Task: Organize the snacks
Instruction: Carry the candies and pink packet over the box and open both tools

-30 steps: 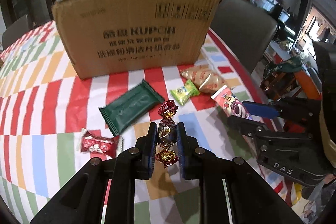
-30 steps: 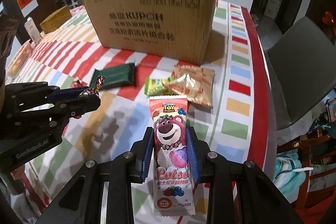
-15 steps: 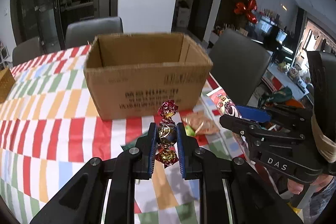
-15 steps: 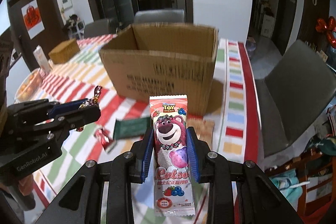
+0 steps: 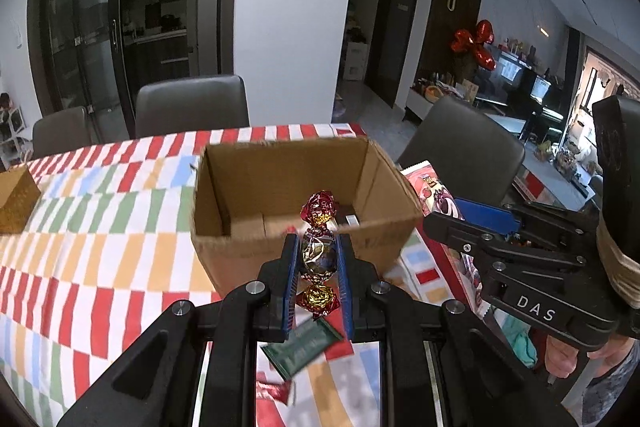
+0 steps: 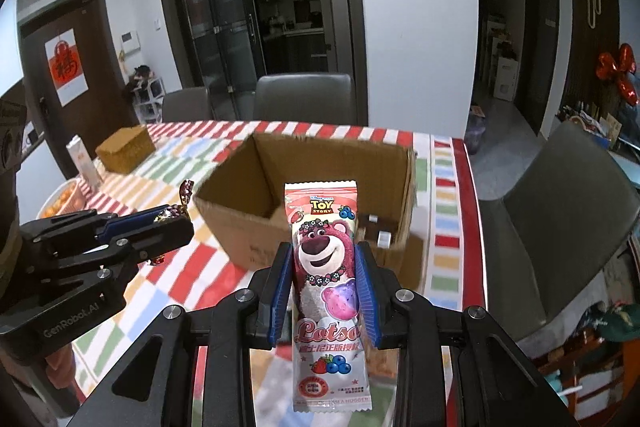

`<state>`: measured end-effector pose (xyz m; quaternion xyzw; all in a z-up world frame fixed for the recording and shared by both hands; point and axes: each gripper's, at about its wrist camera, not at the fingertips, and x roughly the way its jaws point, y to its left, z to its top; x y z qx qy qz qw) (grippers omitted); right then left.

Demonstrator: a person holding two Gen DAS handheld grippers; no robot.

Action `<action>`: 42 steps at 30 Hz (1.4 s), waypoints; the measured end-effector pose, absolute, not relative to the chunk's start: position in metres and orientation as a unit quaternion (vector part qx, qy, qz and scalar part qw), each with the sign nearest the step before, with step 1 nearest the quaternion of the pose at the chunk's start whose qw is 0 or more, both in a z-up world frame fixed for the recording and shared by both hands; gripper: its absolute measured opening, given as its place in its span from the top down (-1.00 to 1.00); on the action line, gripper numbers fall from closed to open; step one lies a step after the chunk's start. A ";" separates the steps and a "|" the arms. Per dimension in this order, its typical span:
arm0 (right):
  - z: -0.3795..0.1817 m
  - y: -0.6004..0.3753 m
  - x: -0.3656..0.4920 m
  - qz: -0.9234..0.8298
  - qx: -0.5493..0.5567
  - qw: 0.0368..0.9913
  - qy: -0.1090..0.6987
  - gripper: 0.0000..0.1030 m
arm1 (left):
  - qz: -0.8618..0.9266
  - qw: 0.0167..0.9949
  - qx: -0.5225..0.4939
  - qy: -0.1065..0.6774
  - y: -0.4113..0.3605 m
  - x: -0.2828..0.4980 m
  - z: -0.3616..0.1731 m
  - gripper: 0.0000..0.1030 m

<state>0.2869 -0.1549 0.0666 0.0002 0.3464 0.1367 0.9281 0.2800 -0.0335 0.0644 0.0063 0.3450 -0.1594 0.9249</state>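
Observation:
My left gripper (image 5: 318, 245) is shut on a foil-wrapped candy (image 5: 318, 253), red and gold, held upright above the table in front of the open cardboard box (image 5: 224, 223). My right gripper (image 6: 323, 255) is shut on a pink bear snack packet (image 6: 326, 267), also raised before the cardboard box (image 6: 236, 223). In the right wrist view the left gripper (image 6: 176, 223) shows at the left with the candy (image 6: 185, 191) sticking up. In the left wrist view the right gripper (image 5: 452, 217) holds the packet (image 5: 430, 189) beside the box's right wall. A few small items lie on the box floor.
A green wrapped bar (image 5: 304, 345) and a red packet (image 5: 272, 391) lie on the striped tablecloth (image 5: 80, 247) below my left gripper. A gold box (image 6: 126, 149), a carton (image 6: 82, 161) and a bowl of oranges (image 6: 60, 203) stand at the far left. Grey chairs (image 6: 560, 219) ring the table.
Both grippers have risen with their snacks. The view now looks down into the open box instead of at its printed front, and the loose snacks have dropped low in view.

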 end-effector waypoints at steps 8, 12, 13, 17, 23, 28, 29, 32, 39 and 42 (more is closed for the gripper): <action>0.077 -0.149 0.328 0.134 -0.019 0.928 0.348 0.38 | -0.150 0.927 0.008 0.345 -0.025 0.314 0.068 0.63; 0.077 -0.145 0.348 0.132 -0.027 0.925 0.355 0.38 | -0.151 0.922 0.002 0.355 -0.021 0.334 0.065 0.63; 0.077 -0.144 0.353 0.131 -0.028 0.924 0.357 0.38 | -0.150 0.922 0.002 0.358 -0.022 0.338 0.064 0.63; 0.078 -0.139 0.368 0.127 -0.040 0.925 0.356 0.38 | -0.144 0.920 0.001 0.363 -0.020 0.353 0.061 0.63; 0.073 -0.132 0.392 0.128 -0.045 0.926 0.353 0.37 | -0.135 0.918 0.012 0.372 -0.023 0.372 0.057 0.63; 0.066 -0.129 0.406 0.122 -0.045 0.924 0.358 0.36 | -0.123 0.919 0.020 0.375 -0.024 0.387 0.054 0.55; 0.063 -0.130 0.406 0.115 -0.045 0.925 0.359 0.26 | -0.119 0.920 0.021 0.372 -0.023 0.387 0.055 0.37; 0.061 -0.133 0.404 0.108 -0.040 0.926 0.359 0.00 | -0.108 0.925 0.026 0.365 -0.018 0.380 0.055 0.23; 0.061 -0.131 0.375 0.118 -0.040 0.930 0.346 0.00 | -0.100 0.931 0.034 0.350 -0.011 0.349 0.056 0.07; 0.061 -0.127 0.355 0.124 -0.043 0.931 0.340 0.00 | -0.103 0.934 0.027 0.342 -0.006 0.329 0.056 0.07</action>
